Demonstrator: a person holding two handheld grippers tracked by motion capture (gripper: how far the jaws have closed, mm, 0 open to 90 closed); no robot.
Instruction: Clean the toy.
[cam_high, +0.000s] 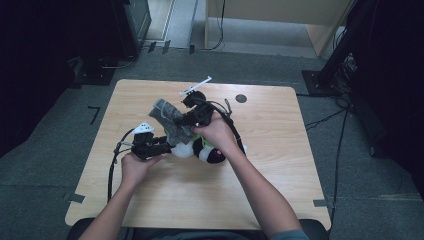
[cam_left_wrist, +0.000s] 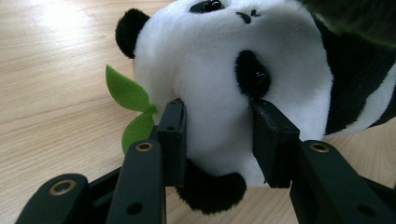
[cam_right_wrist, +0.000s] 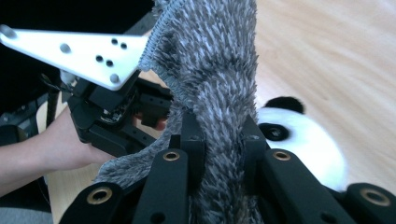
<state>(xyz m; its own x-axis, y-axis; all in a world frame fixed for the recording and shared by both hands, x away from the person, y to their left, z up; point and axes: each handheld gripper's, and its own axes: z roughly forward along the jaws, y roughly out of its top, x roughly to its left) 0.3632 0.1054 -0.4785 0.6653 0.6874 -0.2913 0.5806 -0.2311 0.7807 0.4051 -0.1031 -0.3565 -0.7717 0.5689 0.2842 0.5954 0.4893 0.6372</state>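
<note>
Plush panda (cam_left_wrist: 219, 88) squeezed by left gripper (cam_left_wrist: 217, 140); right gripper (cam_right_wrist: 223, 149) pinches shaggy grey cloth (cam_right_wrist: 215, 70).

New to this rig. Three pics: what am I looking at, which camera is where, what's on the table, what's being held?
No robot here: a person holds a two-jaw gripper in each hand. The high view looks down on the wooden table. The other two pictures come from cameras riding on each gripper, looking along its black jaws. The left gripper is shut on the head of a plush panda, which lies on the table with a green felt leaf beside it. The right gripper is shut on a grey fuzzy cloth, lifted above the panda.
</note>
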